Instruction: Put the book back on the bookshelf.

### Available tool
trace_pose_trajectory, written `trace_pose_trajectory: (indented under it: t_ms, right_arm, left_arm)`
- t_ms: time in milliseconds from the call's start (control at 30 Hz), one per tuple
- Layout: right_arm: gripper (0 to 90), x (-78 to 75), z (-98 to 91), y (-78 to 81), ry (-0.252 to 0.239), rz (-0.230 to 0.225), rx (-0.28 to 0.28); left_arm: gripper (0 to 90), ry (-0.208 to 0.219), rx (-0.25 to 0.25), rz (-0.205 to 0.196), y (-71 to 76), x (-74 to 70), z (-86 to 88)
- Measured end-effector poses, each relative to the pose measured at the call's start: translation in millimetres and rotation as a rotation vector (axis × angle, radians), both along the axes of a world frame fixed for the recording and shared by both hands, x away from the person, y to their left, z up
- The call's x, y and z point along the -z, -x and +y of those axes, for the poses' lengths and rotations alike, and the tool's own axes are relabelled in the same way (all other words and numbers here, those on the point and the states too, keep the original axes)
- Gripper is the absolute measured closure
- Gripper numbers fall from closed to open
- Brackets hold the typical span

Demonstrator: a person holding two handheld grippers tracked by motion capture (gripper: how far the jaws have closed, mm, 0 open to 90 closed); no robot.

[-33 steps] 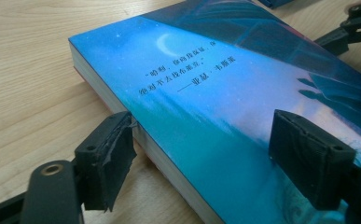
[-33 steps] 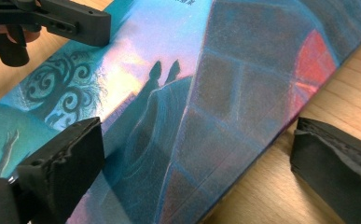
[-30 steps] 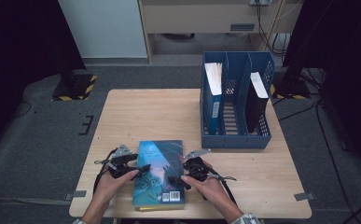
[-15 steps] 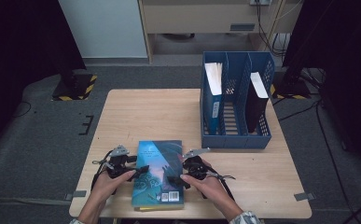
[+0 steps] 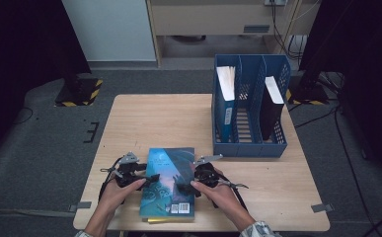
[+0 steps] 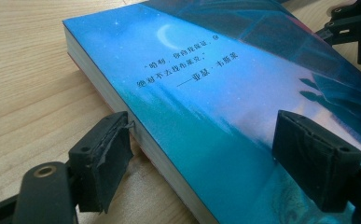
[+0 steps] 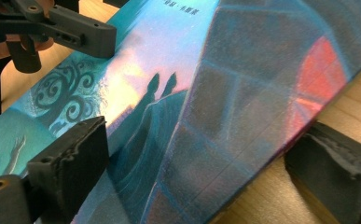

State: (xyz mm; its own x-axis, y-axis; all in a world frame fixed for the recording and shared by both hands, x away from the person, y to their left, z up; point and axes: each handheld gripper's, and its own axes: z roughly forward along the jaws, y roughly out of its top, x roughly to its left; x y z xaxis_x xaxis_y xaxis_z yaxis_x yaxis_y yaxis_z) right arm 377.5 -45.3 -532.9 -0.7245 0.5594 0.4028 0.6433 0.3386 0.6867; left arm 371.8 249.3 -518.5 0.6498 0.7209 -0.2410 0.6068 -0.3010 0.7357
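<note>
A blue-covered book (image 5: pixel 169 182) lies flat at the front middle of the wooden table (image 5: pixel 154 118), held from both sides. My left gripper (image 5: pixel 151 181) straddles its left edge. In the left gripper view one pad (image 6: pixel 108 158) presses the page edge and the other sits on the book's cover (image 6: pixel 215 93), so it is shut on the book. My right gripper (image 5: pixel 184 187) straddles the right edge and its jaws have just been closing. In the right gripper view one pad (image 7: pixel 71 163) is over the book's cover (image 7: pixel 192 93), the other (image 7: pixel 332 172) is low beside the edge, with bare wood between.
A blue file holder (image 5: pixel 250 118) stands at the back right of the table, with a blue-bound book (image 5: pixel 226 98) in its left slot and a black one (image 5: pixel 271 106) in its right slot. The book's near end almost reaches the table's front edge.
</note>
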Motion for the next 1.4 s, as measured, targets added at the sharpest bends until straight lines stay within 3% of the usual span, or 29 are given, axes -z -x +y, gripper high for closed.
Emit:
trace_pose_trajectory:
  t_ms: [167,367,600,833,1067,1400]
  right_arm:
    - [18.8,-6.4,-3.9,-3.7,0.001,0.033,0.025]
    - [22.3,-15.5,-1.7,-1.3,0.014,-0.008,0.035]
    - [23.2,-14.5,0.9,-2.9,0.028,-0.007,0.027]
    - [25.1,-23.2,1.6,-0.9,0.017,-0.017,0.025]
    - [26.4,-28.8,-0.4,4.0,0.044,-0.011,-0.005]
    - [27.5,-27.9,11.0,0.6,0.021,-0.019,0.004]
  left_arm:
    - [19.1,-0.007,-0.002,-0.002,0.8,-1.2,-0.2]
    - [19.2,-0.014,-0.01,-0.007,2.7,-1.9,1.6]
    - [19.1,-0.018,-0.009,-0.008,3.0,-2.0,3.8]
    - [19.1,-0.015,-0.014,-0.008,4.2,-2.2,5.1]
    - [19.1,-0.015,-0.013,-0.009,4.9,-2.0,5.1]
    - [19.0,-0.015,-0.022,-0.005,5.2,-2.3,8.5]
